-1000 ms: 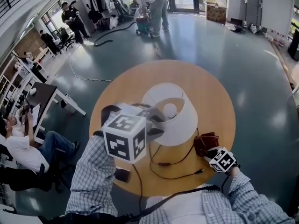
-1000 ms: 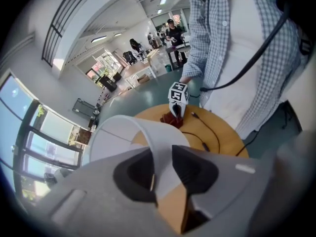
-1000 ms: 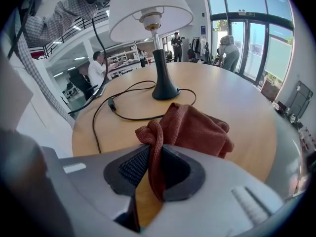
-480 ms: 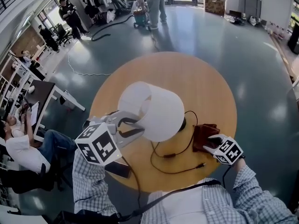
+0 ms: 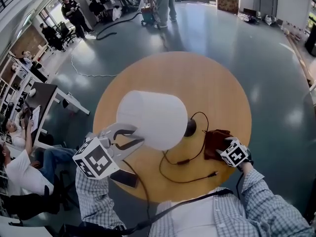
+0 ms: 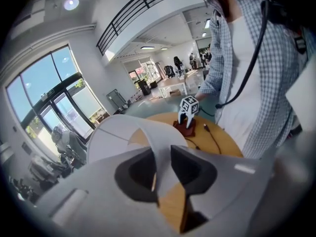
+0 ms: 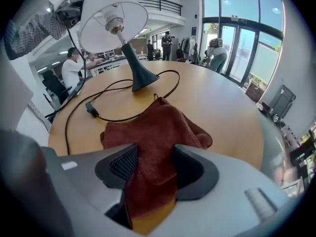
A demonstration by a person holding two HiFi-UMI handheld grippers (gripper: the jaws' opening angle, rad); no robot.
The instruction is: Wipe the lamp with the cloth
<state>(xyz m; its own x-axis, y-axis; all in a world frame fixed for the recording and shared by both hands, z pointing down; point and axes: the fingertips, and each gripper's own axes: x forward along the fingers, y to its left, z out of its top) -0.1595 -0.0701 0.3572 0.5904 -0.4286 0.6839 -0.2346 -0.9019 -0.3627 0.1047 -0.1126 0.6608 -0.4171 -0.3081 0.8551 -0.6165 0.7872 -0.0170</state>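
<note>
The lamp leans to the left on the round wooden table [image 5: 212, 83]; its white shade [image 5: 150, 118] hides the stem, and the black base [image 5: 189, 127] stands by the cloth. My left gripper [image 5: 129, 135] is shut on the shade's thin rim [image 6: 159, 154], which runs between its pads. The dark red cloth [image 5: 213, 138] lies bunched on the table at the right. My right gripper [image 5: 218, 146] stands over it; its jaws have just been opening, and the cloth [image 7: 153, 127] lies loosely between them. The right gripper view shows the lamp [image 7: 111, 16] beyond the cloth.
The lamp's black cord [image 5: 182, 174] loops over the table's near side and ends in a loose plug. A dark flat phone-like object [image 5: 124, 177] lies at the near table edge. Several people sit at desks [image 5: 44, 98] at the left, and another stands far back.
The shade has tipped from facing up to leaning left, carried by my left gripper, which moved left and down. My right gripper's jaws have opened over the cloth.
</note>
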